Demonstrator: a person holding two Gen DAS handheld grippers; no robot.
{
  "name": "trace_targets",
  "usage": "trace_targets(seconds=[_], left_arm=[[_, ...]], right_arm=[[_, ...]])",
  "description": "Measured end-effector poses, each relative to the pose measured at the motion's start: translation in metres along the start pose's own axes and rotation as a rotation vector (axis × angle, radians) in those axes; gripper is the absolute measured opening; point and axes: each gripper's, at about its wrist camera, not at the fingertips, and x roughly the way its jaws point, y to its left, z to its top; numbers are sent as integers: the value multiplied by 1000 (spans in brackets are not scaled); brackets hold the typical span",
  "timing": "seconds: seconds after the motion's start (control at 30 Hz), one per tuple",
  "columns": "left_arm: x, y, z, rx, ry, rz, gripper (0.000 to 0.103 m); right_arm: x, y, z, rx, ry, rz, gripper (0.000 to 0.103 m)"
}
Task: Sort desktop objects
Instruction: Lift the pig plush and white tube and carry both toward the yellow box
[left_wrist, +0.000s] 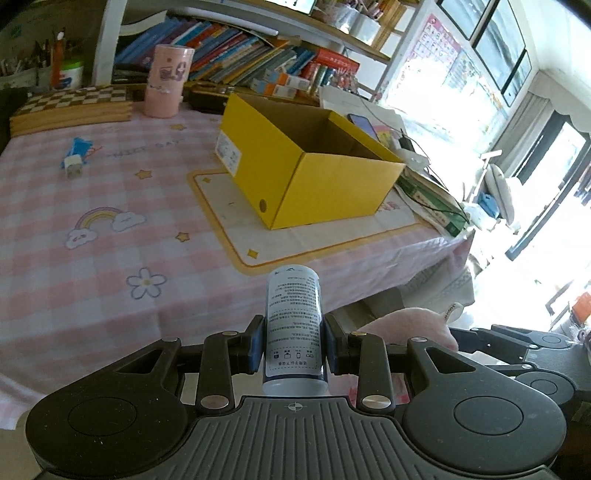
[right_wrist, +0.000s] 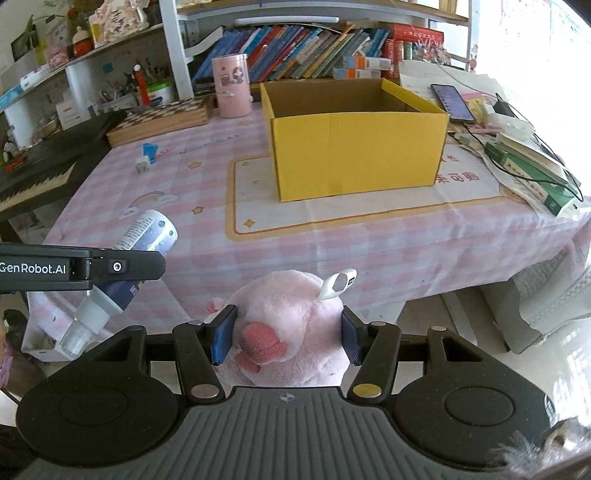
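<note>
White cylindrical spray bottle (left_wrist: 294, 328) with printed label (nozzle toward the camera) sits clamped in the left gripper (left_wrist: 294, 349), off the near table edge. Right gripper (right_wrist: 286, 338), angled downward, squeezes a pink plush toy (right_wrist: 286, 314) short of the yellow cardboard box (right_wrist: 354, 147).

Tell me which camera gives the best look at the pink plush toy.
The right wrist view: the pink plush toy fills the middle between the right tongs, which are shut on it, showing its red beak and white tag. The left wrist view catches only a pink edge beside the spray bottle held in the left tongs.
</note>
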Motion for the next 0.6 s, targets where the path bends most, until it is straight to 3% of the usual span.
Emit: trace_targets(seconds=[0.6], left_arm=[[37, -35, 25, 46, 16, -19, 31]], right_arm=[[9, -50, 21, 38, -7, -18, 54]])
